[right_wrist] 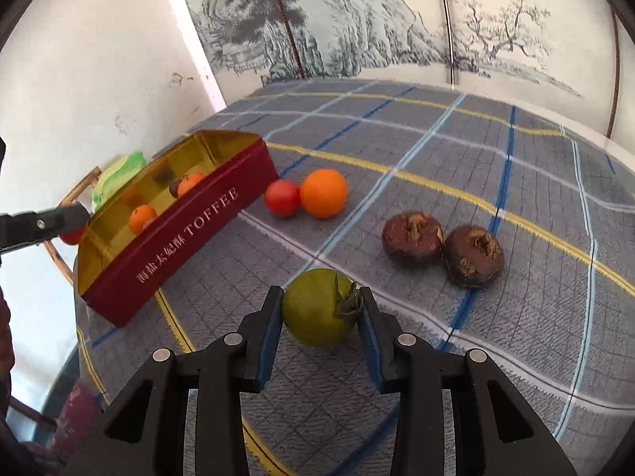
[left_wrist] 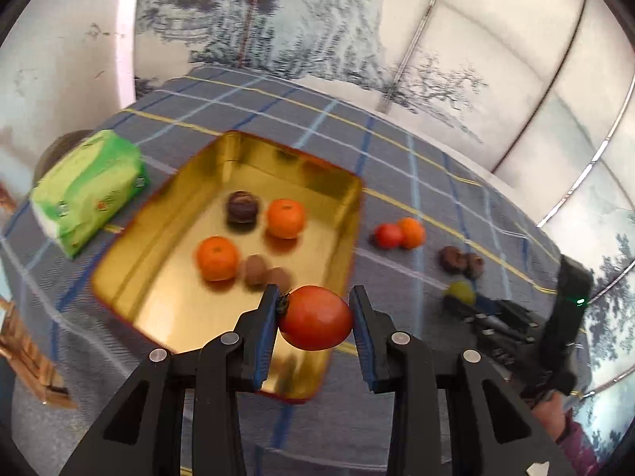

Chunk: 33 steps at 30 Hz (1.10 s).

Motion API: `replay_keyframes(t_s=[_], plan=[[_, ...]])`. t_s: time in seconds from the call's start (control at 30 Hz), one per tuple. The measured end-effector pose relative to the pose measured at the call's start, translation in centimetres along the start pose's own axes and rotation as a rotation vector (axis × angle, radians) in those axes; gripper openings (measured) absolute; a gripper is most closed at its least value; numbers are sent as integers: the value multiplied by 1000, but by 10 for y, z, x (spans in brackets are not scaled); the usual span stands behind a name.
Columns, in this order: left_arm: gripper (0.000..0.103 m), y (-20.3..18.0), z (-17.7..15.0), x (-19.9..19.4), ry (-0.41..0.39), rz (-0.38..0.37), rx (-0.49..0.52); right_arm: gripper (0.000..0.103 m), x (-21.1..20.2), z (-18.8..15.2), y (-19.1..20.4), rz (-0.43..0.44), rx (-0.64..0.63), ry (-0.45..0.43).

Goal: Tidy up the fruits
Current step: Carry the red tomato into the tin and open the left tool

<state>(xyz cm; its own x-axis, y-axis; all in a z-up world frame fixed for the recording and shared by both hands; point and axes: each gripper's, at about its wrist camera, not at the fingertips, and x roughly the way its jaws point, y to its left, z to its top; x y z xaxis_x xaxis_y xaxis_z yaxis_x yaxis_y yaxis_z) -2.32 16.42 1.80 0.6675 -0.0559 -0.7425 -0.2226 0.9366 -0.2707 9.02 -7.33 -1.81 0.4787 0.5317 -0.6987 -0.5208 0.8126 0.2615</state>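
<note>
Broadly, I see a grey plaid tablecloth with blue, white and yellow lines covering the work surface, and a painted landscape screen standing behind it. On the cloth sits an open rectangular toffee tin, gold inside and dark red outside, with white lettering on its long wall. A green tissue pack lies just beside the tin on its far-left side.

Inside the tin I count two oranges, one dark water chestnut and two small brown fruits, blurred in the left wrist view.

On the bare cloth, beside the tin, a red tomato touches a loose orange. Nearer, two more water chestnuts lie side by side, touching.

My left gripper pinches a held red tomato between its pads, above the near right corner of the tin, partly over the rim.

My right gripper is low over the cloth with a green tomato between its fingers. Both pads meet the fruit's sides, the calyx against the right-hand pad; the tomato appears to rest on the cloth, well apart from the tin.

A sleeve shows at the edge of the left wrist view.
</note>
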Motion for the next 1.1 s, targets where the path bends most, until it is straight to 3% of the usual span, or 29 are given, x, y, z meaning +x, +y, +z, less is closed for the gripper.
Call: replay_keyframes(t_s=[0.2,1.1], plan=[[31,22,-2,2,-3,54,9,38,2,-1,-3,4,15,6],[32,31,-5,23,13,89,25,38,9,-2,-4,-11,24,36]])
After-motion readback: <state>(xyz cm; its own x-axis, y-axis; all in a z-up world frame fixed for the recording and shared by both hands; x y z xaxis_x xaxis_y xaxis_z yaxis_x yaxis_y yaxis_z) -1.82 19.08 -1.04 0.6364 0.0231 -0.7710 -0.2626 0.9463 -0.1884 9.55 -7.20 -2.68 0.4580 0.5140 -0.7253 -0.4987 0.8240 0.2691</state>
